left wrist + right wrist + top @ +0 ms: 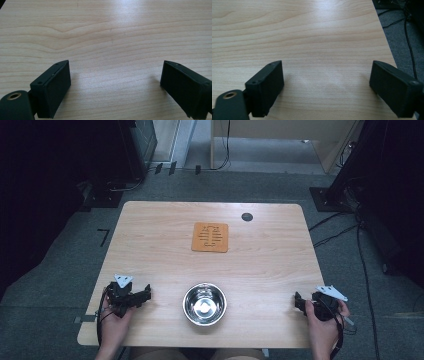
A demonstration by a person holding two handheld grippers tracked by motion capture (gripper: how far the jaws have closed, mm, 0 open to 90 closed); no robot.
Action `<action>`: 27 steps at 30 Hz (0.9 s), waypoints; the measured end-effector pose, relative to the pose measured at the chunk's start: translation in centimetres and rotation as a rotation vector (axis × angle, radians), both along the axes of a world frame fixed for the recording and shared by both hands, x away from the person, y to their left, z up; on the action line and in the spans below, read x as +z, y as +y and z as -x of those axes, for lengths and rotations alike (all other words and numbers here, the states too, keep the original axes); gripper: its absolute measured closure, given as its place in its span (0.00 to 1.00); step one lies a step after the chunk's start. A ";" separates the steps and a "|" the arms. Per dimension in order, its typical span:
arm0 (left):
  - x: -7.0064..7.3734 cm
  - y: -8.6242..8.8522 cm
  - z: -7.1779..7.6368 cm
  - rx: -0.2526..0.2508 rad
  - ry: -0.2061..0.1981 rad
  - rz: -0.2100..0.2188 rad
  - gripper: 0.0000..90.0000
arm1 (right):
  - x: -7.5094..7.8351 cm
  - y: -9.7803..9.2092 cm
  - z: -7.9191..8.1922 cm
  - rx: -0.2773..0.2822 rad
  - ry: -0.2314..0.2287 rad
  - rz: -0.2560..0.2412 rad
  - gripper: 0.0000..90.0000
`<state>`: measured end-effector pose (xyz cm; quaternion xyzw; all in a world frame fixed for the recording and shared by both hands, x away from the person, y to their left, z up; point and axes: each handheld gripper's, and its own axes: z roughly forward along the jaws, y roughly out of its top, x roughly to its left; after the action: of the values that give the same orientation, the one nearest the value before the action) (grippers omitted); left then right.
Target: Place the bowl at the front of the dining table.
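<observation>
A shiny steel bowl (pixel 204 303) sits empty near the front middle of the wooden table (pixel 165 260). An orange mat (pixel 210 237) with a cut-out pattern lies flat beyond it, toward the back. My left gripper (pixel 145 295) rests at the front left, left of the bowl, open with nothing between its jaws; the left gripper view has my left gripper (pixel 115 87) over bare wood. My right gripper (pixel 298 302) rests at the front right, also open and empty; in the right gripper view my right gripper (pixel 327 87) sits close to the table's right edge.
A small dark round grommet (pixel 246 216) is set in the table at the back right. Grey carpet surrounds the table, with cables (pixel 365 270) on the floor at the right and dark equipment stands at the back corners.
</observation>
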<state>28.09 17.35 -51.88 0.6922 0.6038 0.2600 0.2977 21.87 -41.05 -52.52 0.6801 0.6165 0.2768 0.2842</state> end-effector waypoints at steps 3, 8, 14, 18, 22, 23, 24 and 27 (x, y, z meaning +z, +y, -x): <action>0.0 0.0 0.0 0.000 0.000 0.000 0.10 | 0.0 0.0 0.0 -0.006 0.002 -0.002 0.10; 0.0 0.0 0.0 0.001 0.000 0.000 0.10 | 0.0 0.0 0.0 -0.013 0.003 -0.004 0.10; 0.0 0.0 0.0 0.001 0.000 0.000 0.10 | 0.1 -0.2 0.3 -0.063 -0.027 -0.051 0.15; 0.0 0.0 0.0 0.001 0.000 0.000 0.10 | 0.5 0.1 0.4 -0.060 -0.044 -0.037 0.15; 0.0 0.0 0.0 0.001 0.001 0.000 0.10 | 1.2 0.8 0.6 -0.051 -0.072 -0.040 0.15; 0.0 0.0 0.0 0.001 0.001 0.000 0.10 | 1.4 1.0 0.6 -0.048 -0.074 -0.042 0.15; 0.0 0.0 0.0 0.001 0.001 0.000 0.10 | 1.5 1.2 0.6 -0.044 -0.075 -0.044 0.15; 0.0 0.0 0.0 0.001 0.000 -0.001 0.10 | 1.8 1.7 0.6 -0.027 -0.082 -0.048 0.15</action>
<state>28.10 17.35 -51.87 0.6921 0.6040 0.2602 0.2973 21.25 -39.32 -50.76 0.6829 0.5884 0.3156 0.2964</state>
